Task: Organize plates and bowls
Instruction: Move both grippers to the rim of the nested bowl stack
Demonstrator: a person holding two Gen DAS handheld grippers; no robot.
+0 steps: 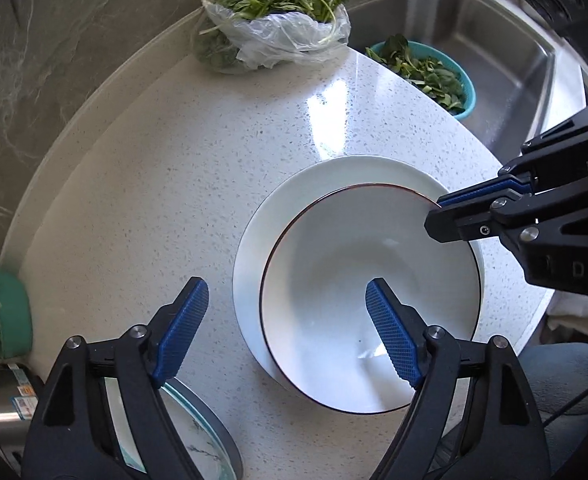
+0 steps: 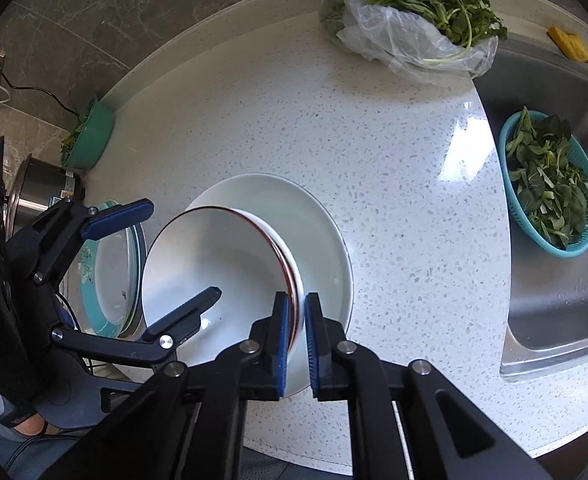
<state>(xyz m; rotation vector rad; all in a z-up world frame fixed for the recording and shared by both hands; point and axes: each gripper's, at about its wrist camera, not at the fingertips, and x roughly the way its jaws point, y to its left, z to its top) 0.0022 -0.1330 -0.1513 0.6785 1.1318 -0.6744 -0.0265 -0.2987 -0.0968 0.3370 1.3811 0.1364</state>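
At nine o'clock a teal-rimmed plate [image 2: 112, 264] lies beside the left gripper [image 1: 286, 320], its jaws spread wide over the red-rimmed bowl [image 1: 333, 280]. The bowl sits on a white plate [image 2: 321, 232]; at three o'clock the right gripper [image 2: 297, 316] pinches its rim.

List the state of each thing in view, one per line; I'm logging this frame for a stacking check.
right hand-held gripper: shut on the bowl's rim
left hand-held gripper: open, holding nothing
red-rimmed bowl: empty, above the white plate
white plate: flat on the counter
teal-rimmed plate: on the counter, beside the bowl
blue colander: in the sink, holding greens
plastic bag: open, full of greens
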